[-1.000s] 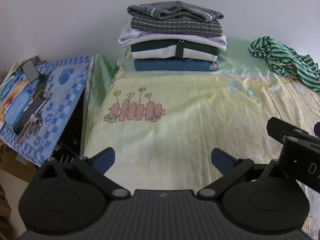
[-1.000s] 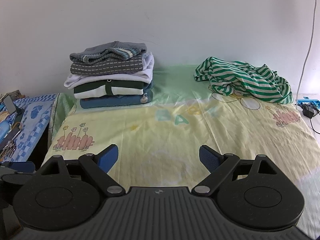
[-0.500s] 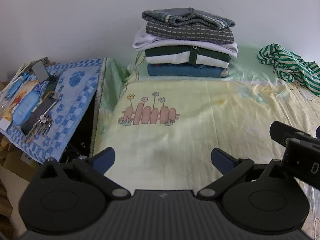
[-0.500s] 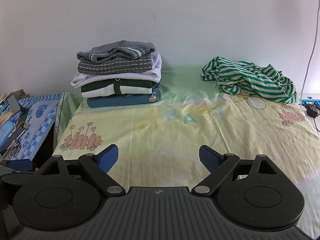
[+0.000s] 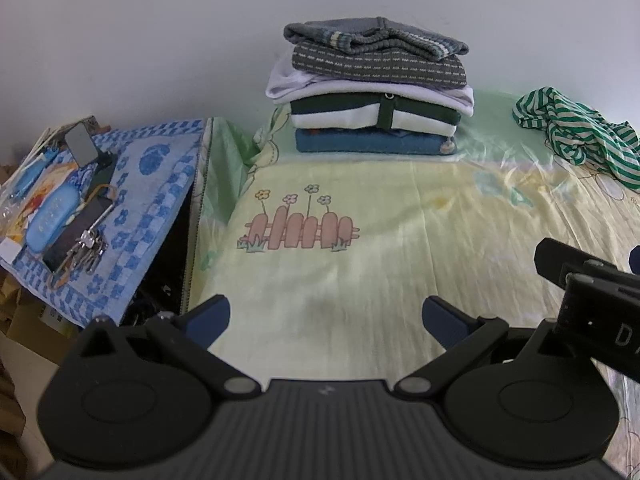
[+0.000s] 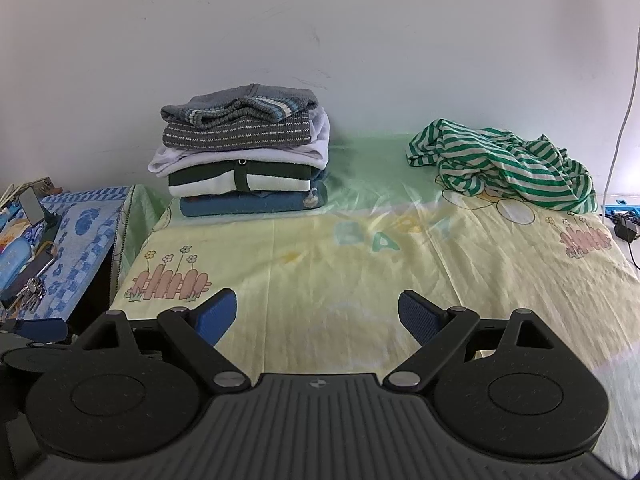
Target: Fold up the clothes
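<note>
Two hand-held grippers hover low over a bed dressed in a pale yellow-green sheet (image 6: 344, 276) printed with a pink picket fence and flowers. The left gripper (image 5: 326, 316) has its blue-padded fingers (image 5: 208, 314) spread wide with nothing between them, only bare sheet showing in the gap. The right gripper (image 6: 318, 312) is likewise parted wide and empty, its fingers (image 6: 418, 314) framing open bedding. Straight ahead of both sets of fingers, against the white wall (image 6: 320, 32), stands a neat stack of folded clothes (image 6: 244, 164): a blue garment at the bottom, a dark green and white one above it, then a white one, a grey patterned knit, and a grey sweater with striped trim on top. Well beyond the right gripper's right finger, near the wall, an unfolded green-and-white striped garment (image 6: 504, 168) lies crumpled on the sheet, well apart from the stack; from the left wrist view the same striped garment (image 5: 580, 136) sits far off past the right finger. Outside the left gripper's left finger, a side table covered with a blue checked cloth (image 5: 152, 196) holds a bunch of keys (image 5: 86, 250), a blue case (image 5: 50, 218) and a small mirror (image 5: 80, 146). Part of the right gripper's black body (image 5: 592, 292) juts into the left wrist view, just beyond the left gripper's right finger. A white cable (image 6: 626, 112) hangs down the wall at the far right.
</note>
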`<action>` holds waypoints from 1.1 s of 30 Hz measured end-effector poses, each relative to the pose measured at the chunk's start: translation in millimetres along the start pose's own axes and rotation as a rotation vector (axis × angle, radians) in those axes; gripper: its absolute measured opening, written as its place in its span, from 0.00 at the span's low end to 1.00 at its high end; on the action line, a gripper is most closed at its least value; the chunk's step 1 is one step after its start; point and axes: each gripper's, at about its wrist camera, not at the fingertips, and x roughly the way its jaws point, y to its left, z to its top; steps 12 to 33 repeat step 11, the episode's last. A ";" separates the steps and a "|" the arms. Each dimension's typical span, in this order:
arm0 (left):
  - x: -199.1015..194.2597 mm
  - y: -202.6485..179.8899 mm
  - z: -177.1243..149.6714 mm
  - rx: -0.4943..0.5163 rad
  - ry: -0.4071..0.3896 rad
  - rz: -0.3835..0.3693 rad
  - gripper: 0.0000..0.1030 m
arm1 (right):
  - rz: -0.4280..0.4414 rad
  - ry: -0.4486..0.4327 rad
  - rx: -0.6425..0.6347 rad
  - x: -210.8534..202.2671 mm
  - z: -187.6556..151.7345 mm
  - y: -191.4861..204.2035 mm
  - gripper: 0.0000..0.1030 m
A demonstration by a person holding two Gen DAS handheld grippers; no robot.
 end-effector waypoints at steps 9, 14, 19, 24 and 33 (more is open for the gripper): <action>0.5 2.5 0.5 -0.004 0.008 -0.002 0.99 | 0.000 -0.007 -0.010 -1.8 0.6 2.0 0.88; 0.8 2.2 0.9 -0.002 0.008 0.002 0.99 | -0.002 -0.008 -0.014 -2.1 0.6 2.6 0.88; 0.8 2.2 0.9 -0.002 0.008 0.002 0.99 | -0.002 -0.008 -0.014 -2.1 0.6 2.6 0.88; 0.8 2.2 0.9 -0.002 0.008 0.002 0.99 | -0.002 -0.008 -0.014 -2.1 0.6 2.6 0.88; 0.8 2.2 0.9 -0.002 0.008 0.002 0.99 | -0.002 -0.008 -0.014 -2.1 0.6 2.6 0.88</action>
